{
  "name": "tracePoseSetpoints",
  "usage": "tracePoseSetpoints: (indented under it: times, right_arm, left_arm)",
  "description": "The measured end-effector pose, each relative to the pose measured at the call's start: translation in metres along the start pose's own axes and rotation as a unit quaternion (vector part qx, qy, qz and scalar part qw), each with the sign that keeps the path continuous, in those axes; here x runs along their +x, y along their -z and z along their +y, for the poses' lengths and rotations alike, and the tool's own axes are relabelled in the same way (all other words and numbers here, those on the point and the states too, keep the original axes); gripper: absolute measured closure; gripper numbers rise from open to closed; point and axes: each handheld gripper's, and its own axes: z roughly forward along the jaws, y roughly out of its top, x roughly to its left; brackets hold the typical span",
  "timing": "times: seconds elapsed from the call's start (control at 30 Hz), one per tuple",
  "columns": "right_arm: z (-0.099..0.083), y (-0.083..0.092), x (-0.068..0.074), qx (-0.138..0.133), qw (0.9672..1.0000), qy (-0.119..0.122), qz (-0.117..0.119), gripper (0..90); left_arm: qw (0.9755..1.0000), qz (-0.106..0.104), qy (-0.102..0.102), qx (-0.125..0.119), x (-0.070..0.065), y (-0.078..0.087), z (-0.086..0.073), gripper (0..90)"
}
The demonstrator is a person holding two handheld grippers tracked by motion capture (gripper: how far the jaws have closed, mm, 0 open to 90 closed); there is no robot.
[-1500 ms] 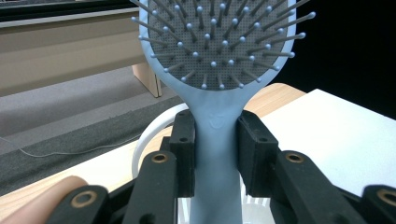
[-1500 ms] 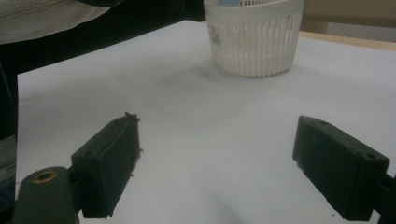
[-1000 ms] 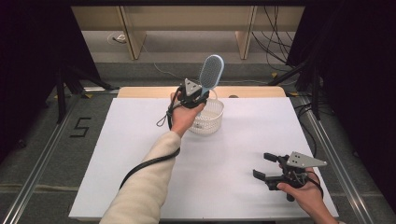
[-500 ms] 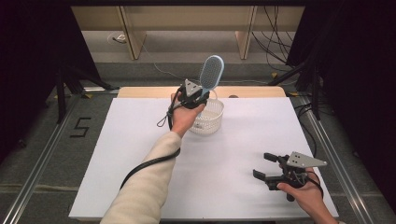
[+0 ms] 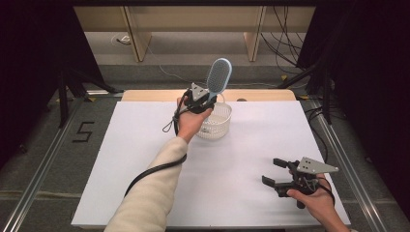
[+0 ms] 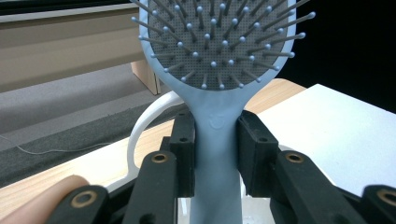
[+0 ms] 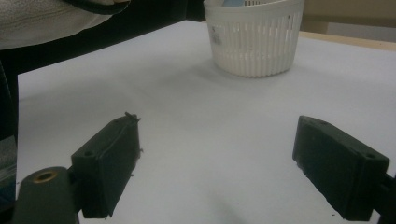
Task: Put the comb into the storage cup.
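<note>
A light blue hairbrush [image 5: 219, 76] stands upright with its bristled head up, above a white slatted basket [image 5: 216, 122] at the back of the table. My left gripper [image 5: 207, 102] is shut on the brush's handle, just over the basket's near rim. In the left gripper view the handle [image 6: 215, 154] is clamped between both black jaws, with the bristles [image 6: 219, 37] above and the basket's white handle loop [image 6: 140, 128] behind. My right gripper [image 5: 273, 172] is held open low over the white table near the front right, nothing between its jaws. The basket [image 7: 254, 35] stands ahead of it.
A white sheet [image 5: 251, 159] covers the table, with a wooden strip [image 5: 261, 94] along the back edge. Metal rails [image 5: 43, 159] run along both sides. A black cable [image 5: 154, 169] trails along the person's left sleeve.
</note>
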Motion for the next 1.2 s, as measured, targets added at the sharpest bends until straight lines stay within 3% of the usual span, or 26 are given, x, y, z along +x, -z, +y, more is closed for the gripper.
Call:
tracePoseSetpoints:
  times: [1.2]
  right_arm:
    - [0.0000, 0.0001, 0.0002, -0.002, 1.0000, -0.001, 0.000, 15.9]
  left_arm:
    - [1.0000, 0.001, -0.001, 0.002, 0.0001, -0.0012, -0.0089, 69.4]
